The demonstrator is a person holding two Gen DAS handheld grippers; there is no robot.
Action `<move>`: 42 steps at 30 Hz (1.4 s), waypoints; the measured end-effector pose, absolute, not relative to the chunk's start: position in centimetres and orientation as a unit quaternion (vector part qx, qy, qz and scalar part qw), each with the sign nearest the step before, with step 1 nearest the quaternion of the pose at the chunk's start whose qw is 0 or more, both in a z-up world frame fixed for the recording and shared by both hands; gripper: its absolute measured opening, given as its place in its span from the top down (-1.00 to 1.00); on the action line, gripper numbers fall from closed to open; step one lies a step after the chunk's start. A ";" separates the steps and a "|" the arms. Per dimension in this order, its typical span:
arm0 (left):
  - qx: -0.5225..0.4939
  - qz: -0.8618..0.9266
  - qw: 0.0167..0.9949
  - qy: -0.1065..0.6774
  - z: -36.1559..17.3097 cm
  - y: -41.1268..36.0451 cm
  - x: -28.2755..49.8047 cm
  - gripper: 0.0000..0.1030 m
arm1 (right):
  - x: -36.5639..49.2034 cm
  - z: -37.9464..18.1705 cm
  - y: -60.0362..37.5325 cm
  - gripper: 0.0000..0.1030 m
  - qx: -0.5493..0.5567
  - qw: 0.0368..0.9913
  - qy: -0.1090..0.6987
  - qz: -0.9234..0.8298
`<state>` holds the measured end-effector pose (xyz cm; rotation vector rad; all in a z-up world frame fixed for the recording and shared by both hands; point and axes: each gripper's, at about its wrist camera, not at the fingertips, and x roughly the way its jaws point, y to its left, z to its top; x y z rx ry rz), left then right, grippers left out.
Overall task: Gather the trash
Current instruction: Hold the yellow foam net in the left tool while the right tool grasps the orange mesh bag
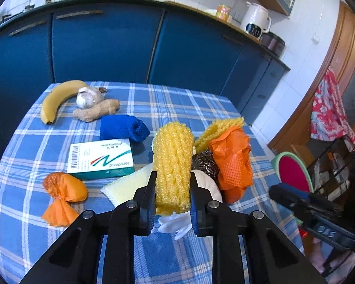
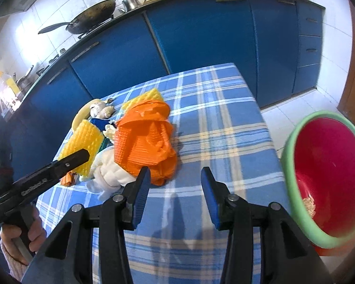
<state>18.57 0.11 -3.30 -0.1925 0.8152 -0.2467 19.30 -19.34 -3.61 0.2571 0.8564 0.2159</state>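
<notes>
My left gripper (image 1: 173,177) is shut on a yellow foam fruit net (image 1: 172,163) and holds it upright above the checked tablecloth (image 1: 177,104); the net also shows in the right wrist view (image 2: 85,142). My right gripper (image 2: 175,175) is open and empty, low over the cloth, just right of a crumpled orange plastic bag (image 2: 146,139). A red bin with a green rim (image 2: 329,175) stands off the table's right edge. A second yellow net (image 1: 220,130), a small orange bag (image 1: 64,194) and a white glove (image 2: 111,177) lie on the table.
A banana (image 1: 56,99), garlic (image 1: 90,97), ginger (image 1: 97,111), a blue cloth (image 1: 123,127), a capsule box (image 1: 99,158), a steel scourer (image 1: 204,163) and a pale sponge (image 1: 127,187) lie on the table. Blue cabinets (image 1: 101,47) stand behind.
</notes>
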 end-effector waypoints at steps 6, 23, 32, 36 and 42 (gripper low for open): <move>-0.107 -0.112 0.911 0.382 -2.5 1.4 17.9 0.54 | 20.4 -4.1 -17.4 -0.11 0.119 0.891 0.420 0.123; -0.119 -0.105 0.908 0.388 -3.7 2.6 18.0 0.54 | 23.4 -6.5 -15.5 0.27 0.124 0.874 0.449 0.140; -0.121 -0.111 0.908 0.385 -3.4 2.3 17.4 0.54 | 22.0 -5.6 -15.9 0.83 0.117 0.883 0.434 0.137; -0.120 -0.117 0.909 0.381 -3.0 2.0 16.9 0.54 | 20.5 -4.5 -16.4 0.86 0.114 0.891 0.419 0.134; -0.115 -0.125 0.910 0.378 -2.0 1.0 16.2 0.54 | 17.9 -2.6 -17.2 0.87 0.114 0.902 0.393 0.136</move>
